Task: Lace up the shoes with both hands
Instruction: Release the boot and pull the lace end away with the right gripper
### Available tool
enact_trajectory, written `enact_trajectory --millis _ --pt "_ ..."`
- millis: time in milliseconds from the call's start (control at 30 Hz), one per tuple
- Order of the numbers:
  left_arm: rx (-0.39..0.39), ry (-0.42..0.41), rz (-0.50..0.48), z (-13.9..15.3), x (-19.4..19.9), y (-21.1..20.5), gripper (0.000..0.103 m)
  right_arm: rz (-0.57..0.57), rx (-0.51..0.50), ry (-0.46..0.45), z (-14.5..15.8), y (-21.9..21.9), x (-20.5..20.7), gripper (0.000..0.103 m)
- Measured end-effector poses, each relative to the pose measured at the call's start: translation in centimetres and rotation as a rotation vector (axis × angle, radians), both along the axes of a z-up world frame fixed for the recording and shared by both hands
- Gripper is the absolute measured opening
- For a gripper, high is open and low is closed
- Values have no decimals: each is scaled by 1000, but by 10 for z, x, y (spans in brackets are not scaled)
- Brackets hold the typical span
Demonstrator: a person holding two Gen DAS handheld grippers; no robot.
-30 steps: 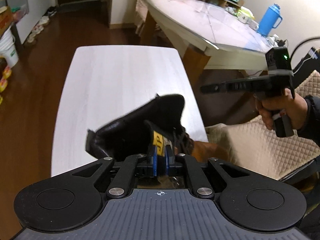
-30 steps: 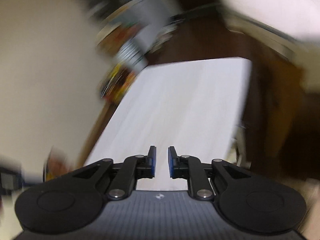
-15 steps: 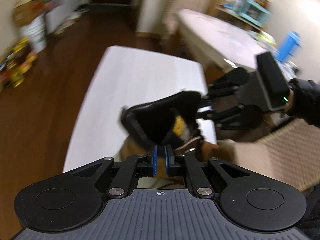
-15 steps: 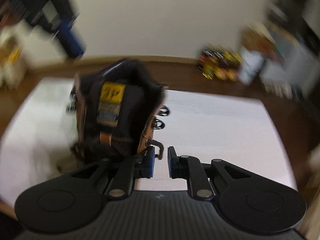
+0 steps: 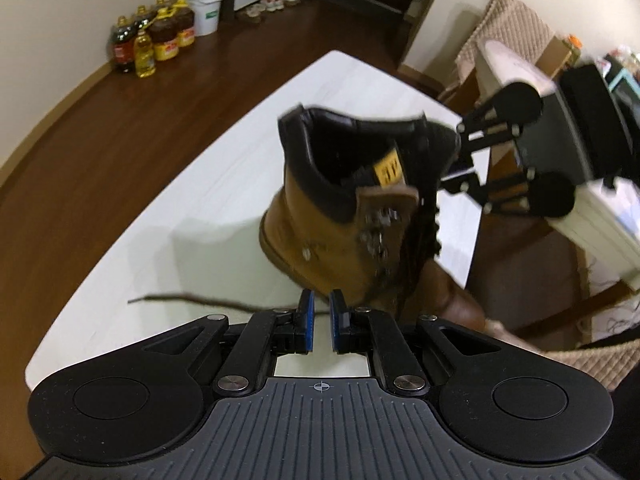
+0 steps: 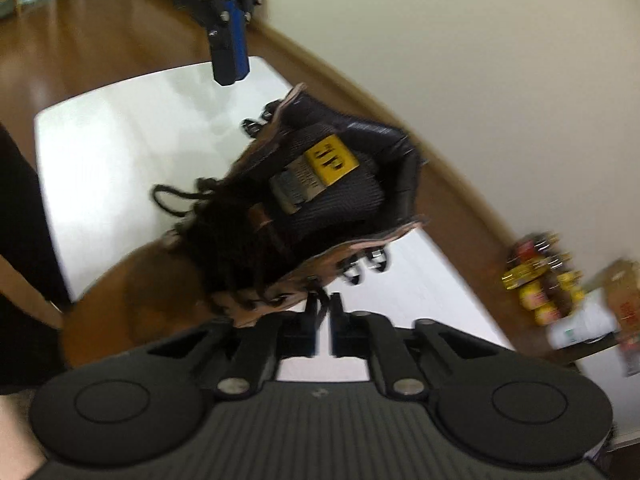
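Note:
A tan boot (image 5: 320, 232) with a black collar and a yellow tongue label stands on the white table (image 5: 224, 184). My left gripper (image 5: 322, 308) sits just in front of the boot's side. Its jaws are opening and the gap is bare. A loose brown lace end (image 5: 180, 300) trails left across the table from behind its left finger. My right gripper (image 6: 323, 308) is shut on a dark lace strand at the boot's (image 6: 304, 200) eyelet flap. From the left wrist it shows at the tongue (image 5: 452, 168). A left finger (image 6: 232, 56) hangs above the far side.
The boot stands near the table's right edge, with dark wood floor (image 5: 100, 152) all round. Oil bottles (image 5: 160, 40) and a white bucket (image 5: 204, 4) stand by the wall. A chair with a quilted cover (image 5: 516, 28) is behind the table.
My left gripper has let go of the boot's tongue and drawn back, leaving the boot upright on the table. My right gripper swung in to the boot and shut at the laces.

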State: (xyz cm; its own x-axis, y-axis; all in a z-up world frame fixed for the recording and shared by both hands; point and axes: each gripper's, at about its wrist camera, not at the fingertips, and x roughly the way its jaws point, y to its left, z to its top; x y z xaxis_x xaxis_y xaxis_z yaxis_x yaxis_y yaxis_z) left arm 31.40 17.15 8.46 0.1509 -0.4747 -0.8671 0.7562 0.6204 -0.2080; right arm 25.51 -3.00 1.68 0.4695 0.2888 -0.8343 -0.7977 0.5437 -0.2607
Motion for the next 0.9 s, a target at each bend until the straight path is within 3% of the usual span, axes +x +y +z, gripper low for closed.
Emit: enact_trajectory --millis 133,167,267,400,533,667,900 --pt "6 -37 -88 -14 -14 -9 10 -301 16 91 -11 -21 0 3" --pt "-19 -76 -154 -18 -20 -12 11 -361 6 108 -15 -26 -6 3" --pt "-37 -137 -248 -24 -30 -17 12 -506 -99 138 -29 -42 -30 2" --pt "-58 -144 -265 -32 -33 -16 12 -687 -202 171 -33 -64 -56 2" --pt "-46 -196 -268 -39 -37 -19 12 -708 -215 187 -27 -56 -62 2" --pt "-75 -259 -323 -41 -50 -34 15 -662 -163 232 -34 -64 -52 2" --pt "64 -348 -202 -54 -69 -65 17 -487 -90 295 -47 -87 -63 2"
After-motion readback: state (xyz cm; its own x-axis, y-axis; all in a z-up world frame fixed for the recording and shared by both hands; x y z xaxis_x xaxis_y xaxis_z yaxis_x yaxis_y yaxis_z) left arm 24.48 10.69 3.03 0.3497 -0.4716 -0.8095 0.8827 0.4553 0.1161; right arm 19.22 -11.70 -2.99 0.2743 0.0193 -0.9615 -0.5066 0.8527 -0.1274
